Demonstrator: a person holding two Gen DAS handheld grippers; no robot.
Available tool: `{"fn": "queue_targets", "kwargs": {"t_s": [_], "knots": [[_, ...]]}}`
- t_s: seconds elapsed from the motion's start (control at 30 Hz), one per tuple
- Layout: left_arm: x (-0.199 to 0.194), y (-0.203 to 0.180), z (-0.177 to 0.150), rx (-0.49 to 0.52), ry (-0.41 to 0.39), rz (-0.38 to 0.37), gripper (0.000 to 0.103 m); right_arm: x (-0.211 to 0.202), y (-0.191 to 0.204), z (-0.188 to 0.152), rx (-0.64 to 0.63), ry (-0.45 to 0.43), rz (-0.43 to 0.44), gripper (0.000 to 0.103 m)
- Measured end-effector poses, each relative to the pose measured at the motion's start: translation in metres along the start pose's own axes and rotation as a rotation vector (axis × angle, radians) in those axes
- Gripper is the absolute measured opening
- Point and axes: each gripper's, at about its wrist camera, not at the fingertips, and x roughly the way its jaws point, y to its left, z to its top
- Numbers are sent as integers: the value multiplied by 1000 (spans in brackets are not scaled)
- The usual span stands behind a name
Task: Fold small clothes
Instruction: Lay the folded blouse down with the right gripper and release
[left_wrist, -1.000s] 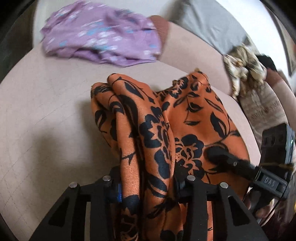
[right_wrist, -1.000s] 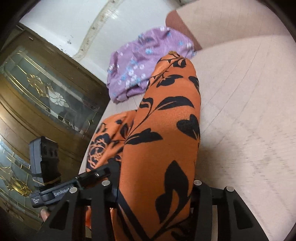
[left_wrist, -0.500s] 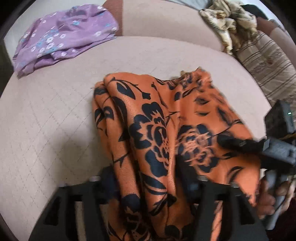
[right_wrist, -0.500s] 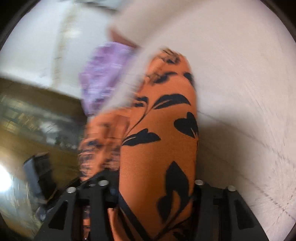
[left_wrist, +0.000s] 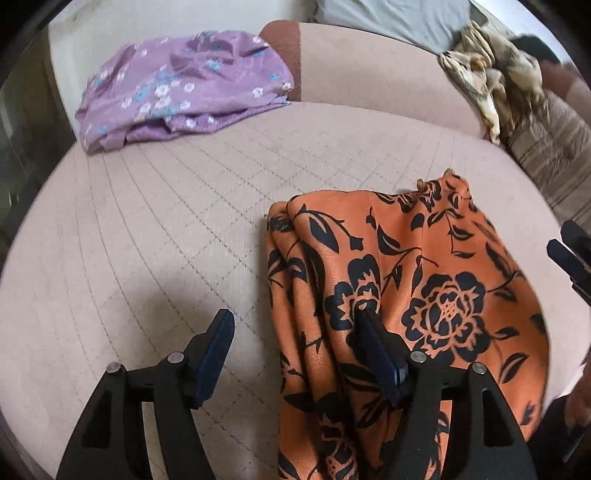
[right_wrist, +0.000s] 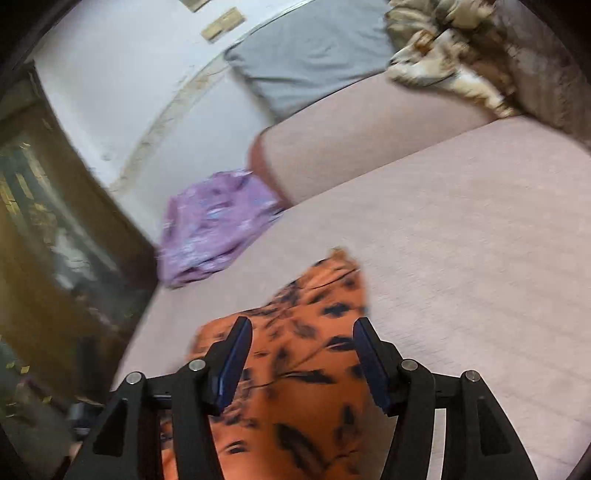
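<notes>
An orange cloth with black flowers (left_wrist: 417, 280) lies folded on the pink quilted sofa seat (left_wrist: 155, 236), at the right in the left wrist view. My left gripper (left_wrist: 295, 328) is open and empty; its right finger (left_wrist: 373, 339) rests over the cloth's left edge, its left finger (left_wrist: 218, 339) over bare seat. In the blurred right wrist view the same cloth (right_wrist: 295, 354) lies below my right gripper (right_wrist: 301, 341), which is open and empty above it. The right gripper's edge shows at far right in the left wrist view (left_wrist: 570, 258).
A purple flowered garment (left_wrist: 181, 92) lies at the seat's back left, also in the right wrist view (right_wrist: 214, 221). A crumpled beige patterned cloth (left_wrist: 487, 77) and a striped cushion (left_wrist: 554, 147) sit at the back right. A grey pillow (right_wrist: 314, 55) lies behind the sofa back (left_wrist: 369, 74).
Both grippers were shut on the orange cloth and held it up. They have set it down on the seat, opened and let go. The right gripper has lifted away.
</notes>
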Motion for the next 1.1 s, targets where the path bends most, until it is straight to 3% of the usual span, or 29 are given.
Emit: {"fn": "queue_targets", "kwargs": {"t_s": [0.07, 0.1, 0.17, 0.27, 0.43, 0.5, 0.57, 0.63, 0.67, 0.73, 0.8, 0.93, 1.1], "knots": [[0, -3, -2, 17, -14, 30, 77, 16, 3, -7, -2, 84, 72, 59], [1, -3, -4, 16, -15, 62, 83, 33, 2, -15, 18, 179, 118, 59], [5, 1, -9, 3, -6, 84, 87, 60, 3, -27, 29, 275, 87, 59], [-4, 5, -18, -36, -33, 78, 87, 54, 7, -27, -1, 243, 57, 58], [-47, 7, -55, -93, -126, 119, 88, 4, 24, -29, -9, 182, 110, 58], [-69, 5, -77, -104, -192, 139, 94, -15, 36, -39, -53, 150, 116, 58], [-74, -5, -89, -63, -205, 193, 99, -4, 39, -58, -67, 231, 87, 58], [-59, -16, -95, 25, -134, 260, 99, 22, 32, -77, -51, 354, 28, 57], [-55, -17, -96, 42, -103, 297, 99, 23, 36, -77, -64, 337, 10, 55], [-64, -13, -93, 26, -105, 295, 99, 14, 46, -66, -56, 324, 30, 56], [-88, -9, -88, -5, -152, 278, 99, -3, 49, -57, -30, 268, 77, 56], [-140, -16, -73, -10, -263, 306, 99, -54, 61, -45, -101, 132, -1, 56], [-200, -34, -58, -4, -369, 333, 99, -114, 80, -26, -170, -1, -43, 69]]}}
